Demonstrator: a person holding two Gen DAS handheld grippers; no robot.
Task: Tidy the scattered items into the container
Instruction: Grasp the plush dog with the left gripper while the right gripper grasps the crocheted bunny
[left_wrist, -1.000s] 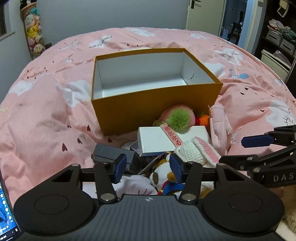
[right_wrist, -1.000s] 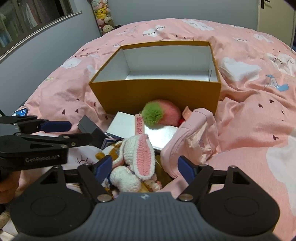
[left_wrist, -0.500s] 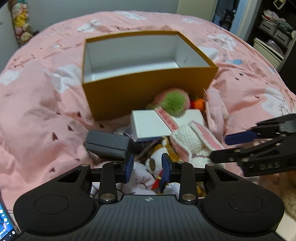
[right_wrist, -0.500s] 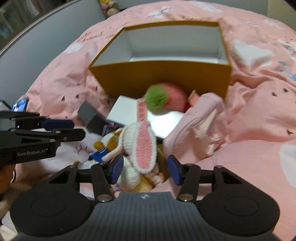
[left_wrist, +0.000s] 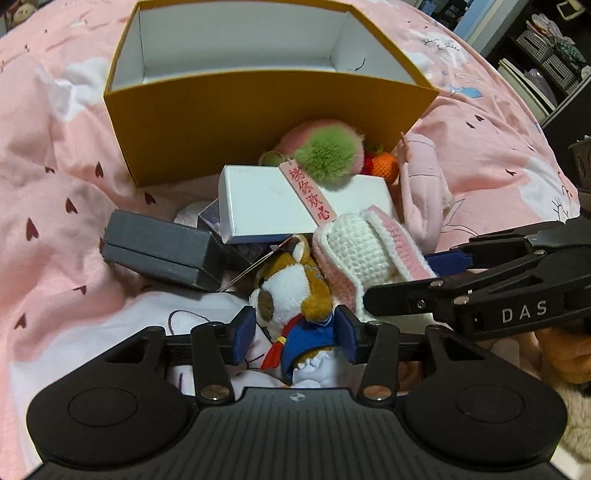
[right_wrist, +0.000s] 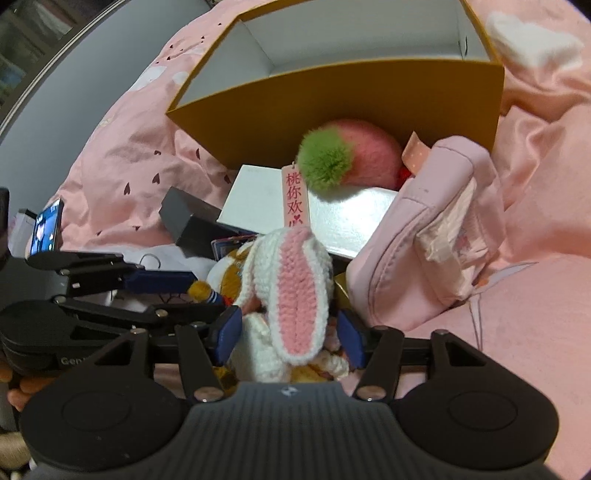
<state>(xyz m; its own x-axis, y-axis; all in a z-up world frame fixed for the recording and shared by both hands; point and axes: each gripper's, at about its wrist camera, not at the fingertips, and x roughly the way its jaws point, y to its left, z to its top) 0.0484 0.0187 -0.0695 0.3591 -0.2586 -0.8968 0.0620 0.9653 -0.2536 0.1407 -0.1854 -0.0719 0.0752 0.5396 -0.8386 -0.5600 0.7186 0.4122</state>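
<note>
An open yellow box (left_wrist: 258, 122) with a white inside stands on the pink bed; it also shows in the right wrist view (right_wrist: 351, 92). A pile lies in front of it. My left gripper (left_wrist: 295, 334) has its pads on both sides of a brown and white plush dog (left_wrist: 291, 291) in blue. My right gripper (right_wrist: 290, 332) has its pads on both sides of a crocheted white and pink rabbit (right_wrist: 295, 291), which also shows in the left wrist view (left_wrist: 362, 251). Whether either grip is firm is unclear.
The pile holds a white box (left_wrist: 288, 203), a grey case (left_wrist: 159, 251), a pink and green fuzzy peach (left_wrist: 321, 147) with a pink tag, an orange crochet fruit (left_wrist: 384, 166) and a pink pouch (right_wrist: 424, 236). A phone (right_wrist: 46, 225) lies at the left. Shelves (left_wrist: 546, 62) stand far right.
Both grippers moved forward and down into the pile. The left fingers closed in around the plush dog; the right fingers closed in around the crochet rabbit.
</note>
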